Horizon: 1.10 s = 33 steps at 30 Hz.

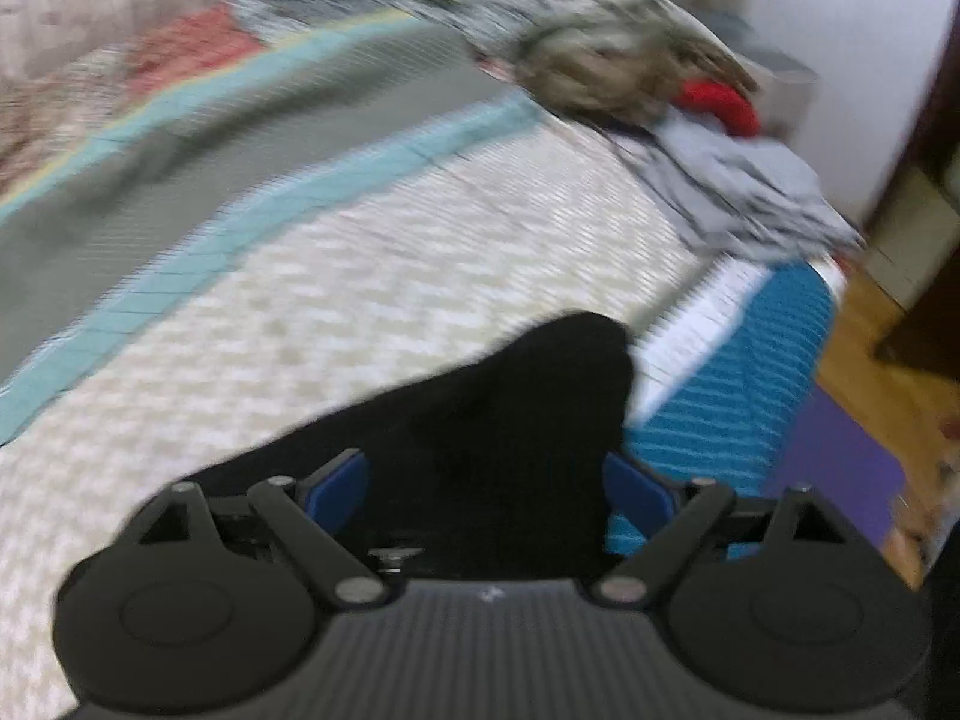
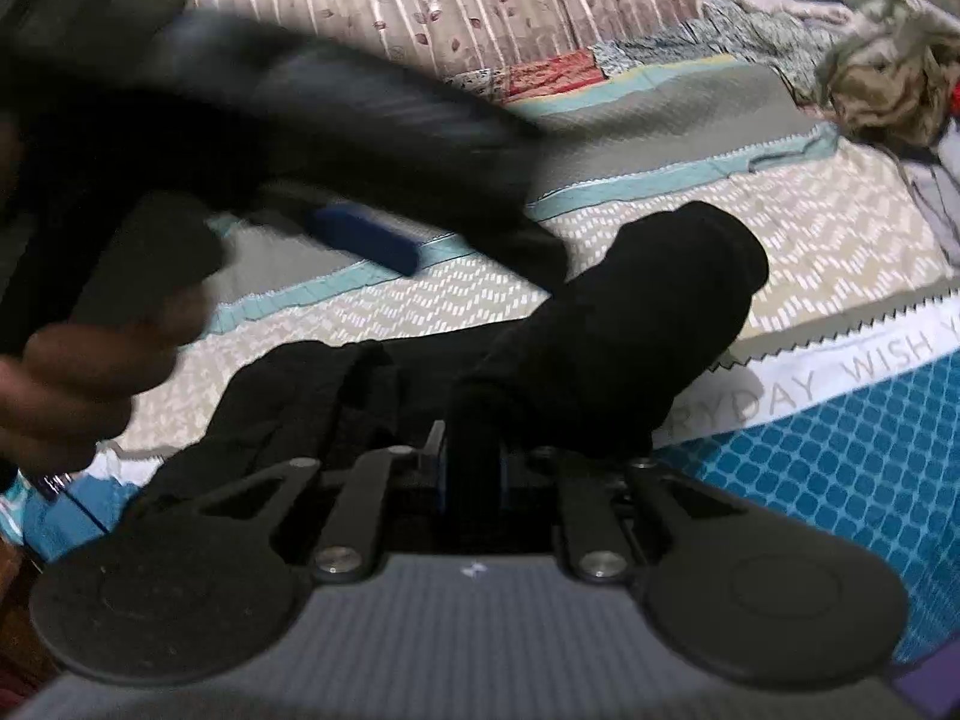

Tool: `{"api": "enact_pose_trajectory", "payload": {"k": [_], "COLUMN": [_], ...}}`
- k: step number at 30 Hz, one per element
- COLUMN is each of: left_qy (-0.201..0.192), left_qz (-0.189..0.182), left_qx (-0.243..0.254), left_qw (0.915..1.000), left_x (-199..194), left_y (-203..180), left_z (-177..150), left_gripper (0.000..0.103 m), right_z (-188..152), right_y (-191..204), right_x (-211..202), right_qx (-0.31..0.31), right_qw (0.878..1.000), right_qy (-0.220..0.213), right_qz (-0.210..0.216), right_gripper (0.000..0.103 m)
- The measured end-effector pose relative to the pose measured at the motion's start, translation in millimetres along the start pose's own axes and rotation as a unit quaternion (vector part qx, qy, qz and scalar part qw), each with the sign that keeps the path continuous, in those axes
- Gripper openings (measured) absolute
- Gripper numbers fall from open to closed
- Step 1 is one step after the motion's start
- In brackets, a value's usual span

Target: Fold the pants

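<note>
The black pants [image 1: 510,420] lie on the bed near its front edge. In the left wrist view, my left gripper [image 1: 489,480] has its blue fingers [image 1: 339,483] wide apart with black cloth between and over them, not clamped. In the right wrist view, my right gripper [image 2: 471,468] is shut on a fold of the black pants [image 2: 630,324], which bunch up ahead of the jaws. The left gripper [image 2: 360,234] also shows there, blurred, at upper left, held by a hand [image 2: 78,372].
The bed has a patterned quilt [image 1: 372,276] with teal and grey bands. A pile of crumpled clothes [image 1: 606,72] and a grey garment [image 1: 750,192] lie at the far right. A blue-checked sheet [image 2: 840,468] covers the bed edge. Wooden floor [image 1: 870,360] lies to the right.
</note>
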<state>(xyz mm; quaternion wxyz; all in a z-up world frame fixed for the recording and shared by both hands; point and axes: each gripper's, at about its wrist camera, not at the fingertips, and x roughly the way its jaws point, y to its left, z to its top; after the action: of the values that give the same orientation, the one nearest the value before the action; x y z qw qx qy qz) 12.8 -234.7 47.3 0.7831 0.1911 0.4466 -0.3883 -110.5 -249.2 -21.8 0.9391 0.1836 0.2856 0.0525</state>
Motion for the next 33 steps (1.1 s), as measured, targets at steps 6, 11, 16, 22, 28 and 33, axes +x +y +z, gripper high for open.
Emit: {"api": "enact_pose_trajectory", "payload": {"k": [6, 11, 16, 22, 28, 33], "left_qy": [0.028, 0.013, 0.001, -0.046, -0.07, -0.067], "left_qz": [0.017, -0.039, -0.077, -0.08, -0.042, -0.016], "left_qx": [0.028, -0.073, -0.152, -0.216, -0.288, -0.335], "left_qw": [0.9991, 0.9965, 0.9854, 0.972, 0.9541, 0.9396], "left_x": [29, 7, -18, -56, -81, -83], "left_y": [-15, 31, 81, 137, 202, 241], "left_z": [-6, -8, -29, -68, -107, -149], "left_gripper": [0.027, 0.023, 0.017, 0.017, 0.017, 0.017], "right_z": [-3, -8, -13, 10, 35, 31], "right_y": [5, -4, -1, 35, 100, 151], "right_x": [-1, -10, -9, -2, 36, 73], "right_qx": [-0.026, -0.013, -0.028, -0.052, -0.086, -0.132], "right_qw": [1.0, 1.0, 1.0, 0.994, 0.981, 0.966], "right_qy": [-0.002, -0.013, 0.006, 0.037, 0.081, 0.129], "right_qz": [-0.011, -0.004, 0.004, 0.088, 0.156, 0.18], "right_gripper": [0.018, 0.046, 0.031, 0.016, 0.016, 0.018]}}
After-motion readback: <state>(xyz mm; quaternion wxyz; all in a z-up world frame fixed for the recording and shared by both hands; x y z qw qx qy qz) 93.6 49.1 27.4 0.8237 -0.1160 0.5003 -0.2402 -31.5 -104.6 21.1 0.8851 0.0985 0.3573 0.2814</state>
